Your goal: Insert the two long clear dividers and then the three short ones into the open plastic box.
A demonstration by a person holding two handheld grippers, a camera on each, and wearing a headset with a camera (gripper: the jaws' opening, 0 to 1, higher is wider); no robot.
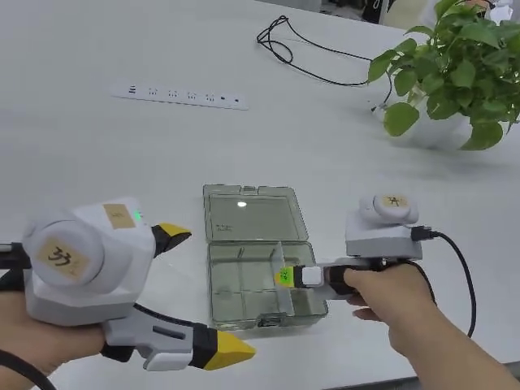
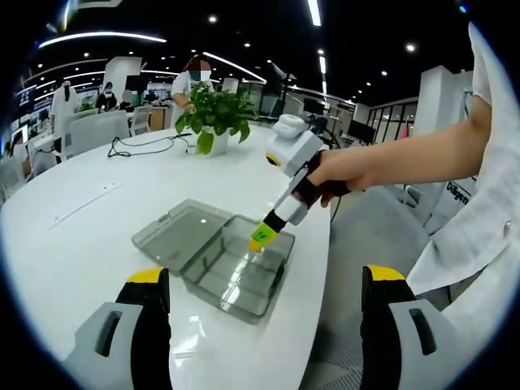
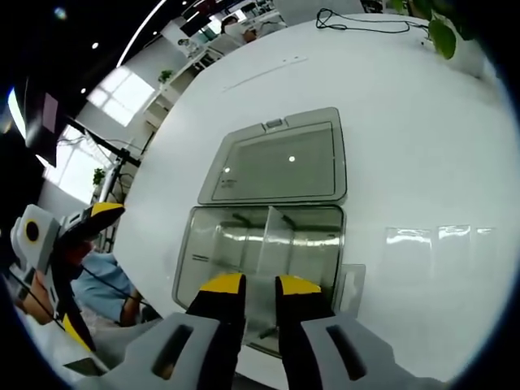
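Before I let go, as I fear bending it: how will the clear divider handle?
Likely stiff: the clear divider stands straight on edge in the right claw. Probably light and slippery, being thin glossy plastic. It may tip if released before seating in the box.

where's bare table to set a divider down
Free: between the box and the power strip, and right of the lid toward the plant. Crowded: the box's right side, where the right gripper pinches a divider, and front-left by the open left gripper.
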